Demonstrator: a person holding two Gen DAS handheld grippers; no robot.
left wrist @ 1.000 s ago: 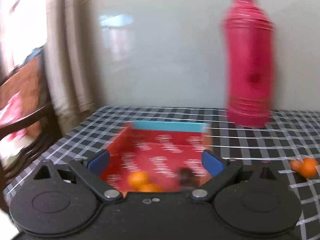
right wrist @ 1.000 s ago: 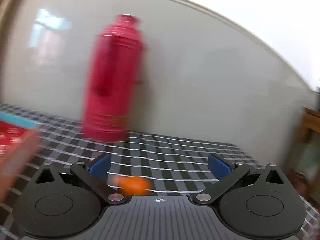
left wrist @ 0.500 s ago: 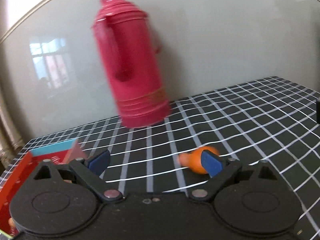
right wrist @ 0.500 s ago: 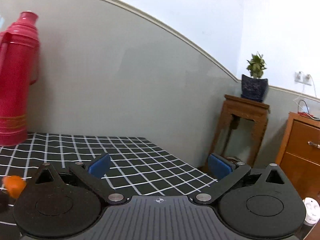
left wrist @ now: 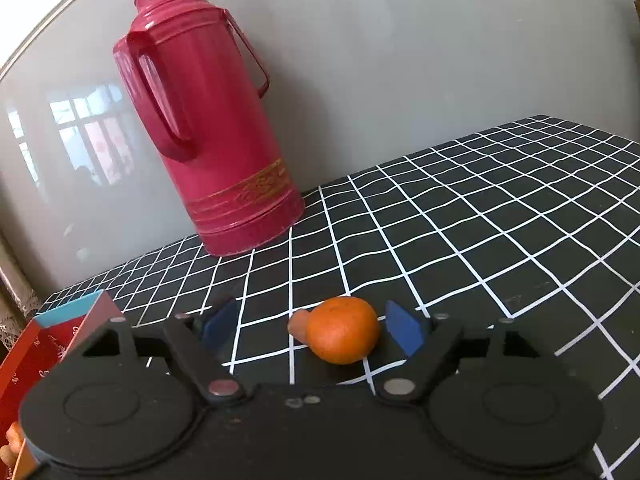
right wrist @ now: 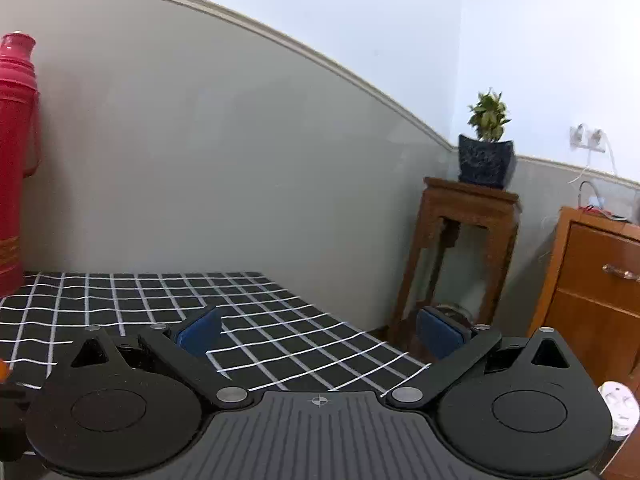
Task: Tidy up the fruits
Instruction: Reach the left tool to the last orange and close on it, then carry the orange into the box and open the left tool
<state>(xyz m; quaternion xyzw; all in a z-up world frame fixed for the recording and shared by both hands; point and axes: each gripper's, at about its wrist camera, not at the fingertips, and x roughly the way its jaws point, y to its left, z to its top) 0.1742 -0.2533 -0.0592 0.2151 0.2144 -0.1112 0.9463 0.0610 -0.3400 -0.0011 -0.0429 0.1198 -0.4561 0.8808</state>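
In the left wrist view an orange mandarin (left wrist: 343,329) lies on the black checked tablecloth (left wrist: 460,236), with a smaller orange piece (left wrist: 298,322) touching its left side. My left gripper (left wrist: 312,326) straddles them, its jaws closing; the mandarin sits close to the right blue pad (left wrist: 404,330), with a gap to the left pad. A red box (left wrist: 48,340) stands at the left edge. My right gripper (right wrist: 320,330) is open over the table's right corner, with nothing between its fingers.
A tall red thermos (left wrist: 208,120) stands by the grey wall behind the fruit. Right of the table are a wooden stand (right wrist: 460,256) with a potted plant (right wrist: 486,148) and a wooden cabinet (right wrist: 592,292). The table edge (right wrist: 360,328) runs under the right gripper.
The left gripper swung right from over the red box to the mandarin and narrowed around it. The right gripper turned right, away from the thermos, toward the table's corner.
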